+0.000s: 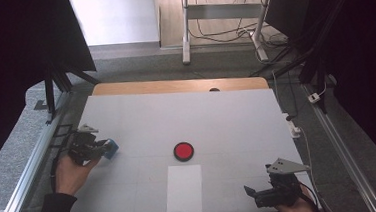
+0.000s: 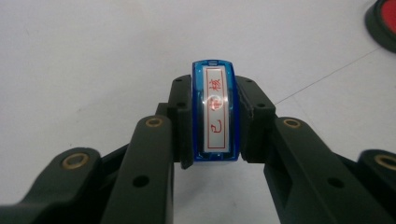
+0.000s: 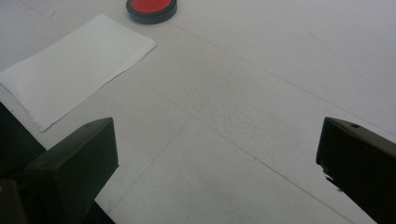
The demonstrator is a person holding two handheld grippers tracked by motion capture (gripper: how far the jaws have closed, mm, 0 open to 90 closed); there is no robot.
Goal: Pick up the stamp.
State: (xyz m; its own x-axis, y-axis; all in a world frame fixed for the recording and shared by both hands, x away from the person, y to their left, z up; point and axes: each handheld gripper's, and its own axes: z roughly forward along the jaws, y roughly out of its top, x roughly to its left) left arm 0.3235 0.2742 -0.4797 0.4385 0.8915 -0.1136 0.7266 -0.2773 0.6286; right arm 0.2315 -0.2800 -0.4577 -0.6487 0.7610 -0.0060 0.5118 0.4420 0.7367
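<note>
Blue stamp (image 2: pixel 215 112) clamped in left gripper (image 2: pixel 212 122) (underside hidden).

A lab or test room is suggested: the white work table (image 1: pixel 176 117) is flanked by aluminium rails (image 1: pixel 25 172), loose cables (image 1: pixel 221 33) are strewn on the floor beyond it, and black curtains (image 1: pixel 367 48) are hung beside it.

Left gripper (image 1: pixel 110 148) at the left, jaws clamped tight; right gripper (image 1: pixel 252 194) near right, jaws spread wide.
</note>
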